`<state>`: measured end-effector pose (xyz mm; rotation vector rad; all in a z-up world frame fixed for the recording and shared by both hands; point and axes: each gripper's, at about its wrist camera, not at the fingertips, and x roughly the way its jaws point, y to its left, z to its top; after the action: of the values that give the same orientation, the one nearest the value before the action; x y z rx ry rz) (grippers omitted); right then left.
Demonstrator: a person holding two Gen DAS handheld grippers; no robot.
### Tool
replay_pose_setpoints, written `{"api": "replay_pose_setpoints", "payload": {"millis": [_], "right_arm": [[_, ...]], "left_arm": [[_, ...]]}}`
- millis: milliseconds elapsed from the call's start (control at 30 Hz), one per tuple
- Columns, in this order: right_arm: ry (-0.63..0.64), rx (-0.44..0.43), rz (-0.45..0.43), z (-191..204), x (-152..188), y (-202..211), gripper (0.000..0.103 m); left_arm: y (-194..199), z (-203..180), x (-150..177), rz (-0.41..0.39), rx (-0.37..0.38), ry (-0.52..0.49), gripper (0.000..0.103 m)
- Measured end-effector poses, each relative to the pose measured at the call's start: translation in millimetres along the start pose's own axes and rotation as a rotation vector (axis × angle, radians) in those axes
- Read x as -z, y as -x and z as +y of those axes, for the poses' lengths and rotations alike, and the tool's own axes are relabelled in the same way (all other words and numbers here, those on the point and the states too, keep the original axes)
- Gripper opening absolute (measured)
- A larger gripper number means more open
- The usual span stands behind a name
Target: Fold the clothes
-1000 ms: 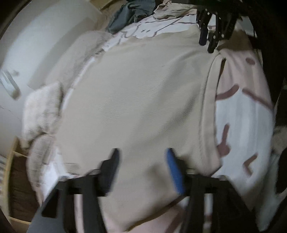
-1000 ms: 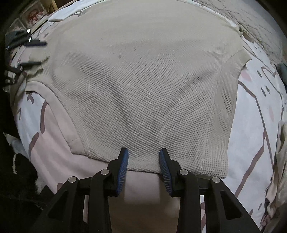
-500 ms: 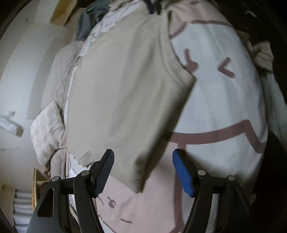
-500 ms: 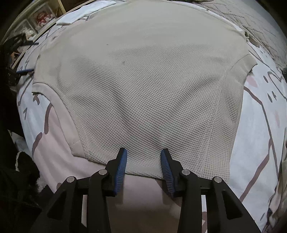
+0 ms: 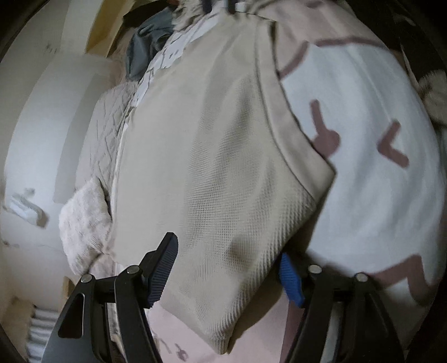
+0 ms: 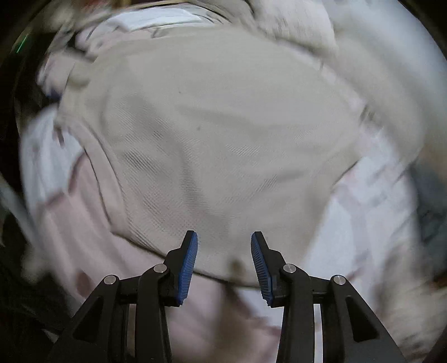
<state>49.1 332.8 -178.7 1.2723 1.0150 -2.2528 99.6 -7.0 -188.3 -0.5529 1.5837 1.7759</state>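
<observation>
A beige waffle-knit shirt (image 5: 212,156) lies spread flat on a bed with a white and pink patterned cover (image 5: 363,173). My left gripper (image 5: 226,273) is open, its blue-padded fingers either side of a near corner of the shirt, with the fabric lying between and over them. In the right wrist view the same shirt (image 6: 212,134) fills the middle, blurred by motion. My right gripper (image 6: 223,259) is open and empty, its fingertips just over the shirt's near hem.
A fluffy white blanket (image 5: 83,220) and quilted bedding (image 5: 109,123) lie along the shirt's left side by the wall. A grey-blue garment (image 5: 148,42) is heaped at the far end. Black clips (image 5: 218,4) show at the top edge.
The left gripper has swung around the shirt's corner, so the fabric now lies between its fingers. The right gripper has turned; its view is now blurred and rotated, with its jaws still open.
</observation>
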Motion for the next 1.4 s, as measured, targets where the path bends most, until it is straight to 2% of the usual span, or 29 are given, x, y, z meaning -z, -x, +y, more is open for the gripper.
{"api": "replay_pose_setpoints", "payload": {"millis": [67, 100, 167, 233, 267, 300, 400, 500, 667, 733, 800, 833, 867, 900, 1000, 1100, 1233, 1400], "right_arm": [[0.205, 0.136, -0.018, 21, 0, -1, 0.040], [0.314, 0.192, -0.019, 30, 2, -3, 0.040], [0.482, 0.255, -0.004, 27, 23, -12, 0.040], [0.585, 0.284, 0.008, 35, 36, -17, 0.045], [0.610, 0.292, 0.011, 50, 36, -18, 0.056], [0.638, 0.307, 0.005, 66, 37, -9, 0.060], [0.737, 0.380, -0.059, 121, 34, 14, 0.060], [0.805, 0.440, -0.118, 131, 25, 1, 0.060], [0.782, 0.471, -0.162, 130, -6, -20, 0.059], [0.776, 0.477, -0.169, 142, -16, -26, 0.053], [0.763, 0.477, -0.160, 145, -21, -29, 0.043], [0.761, 0.474, -0.159, 146, -25, -32, 0.036], [0.765, 0.468, -0.161, 147, -31, -34, 0.031], [0.769, 0.461, -0.163, 147, -36, -37, 0.023], [0.776, 0.430, -0.158, 149, -47, -43, 0.009], [0.762, 0.383, -0.142, 149, -52, -43, 0.006], [0.625, 0.310, -0.135, 131, -69, -21, 0.005], [0.514, 0.372, -0.180, 103, -91, 25, 0.005]], "left_arm": [[-4, 10, -2, 0.019, 0.069, 0.080, 0.035], [-6, 14, -3, 0.029, 0.100, 0.115, 0.032], [-5, 17, -1, 0.031, 0.117, 0.139, 0.030], [-4, 20, 0, 0.029, 0.134, 0.168, 0.030], [-3, 23, 1, 0.029, 0.147, 0.193, 0.030], [-3, 26, 2, 0.029, 0.156, 0.216, 0.030], [-4, 32, 7, 0.032, 0.171, 0.275, 0.030], [-6, 27, 11, 0.040, 0.149, 0.272, 0.030], [-9, 1, 14, 0.014, 0.021, 0.089, 0.033], [-11, -6, 14, 0.002, -0.017, 0.040, 0.033], [-12, -9, 13, -0.003, -0.045, 0.018, 0.033], [-12, -8, 12, 0.001, -0.049, 0.018, 0.029], [-12, -6, 12, 0.005, -0.052, 0.018, 0.006], [-12, -5, 11, 0.010, -0.056, 0.018, 0.005], [-11, -2, 11, 0.016, -0.049, 0.016, 0.005], [-8, 5, 11, 0.010, -0.055, 0.006, 0.005], [13, 33, 2, -0.027, -0.109, 0.087, 0.004], [51, 74, -3, -0.065, -0.260, 0.176, 0.004]]}}
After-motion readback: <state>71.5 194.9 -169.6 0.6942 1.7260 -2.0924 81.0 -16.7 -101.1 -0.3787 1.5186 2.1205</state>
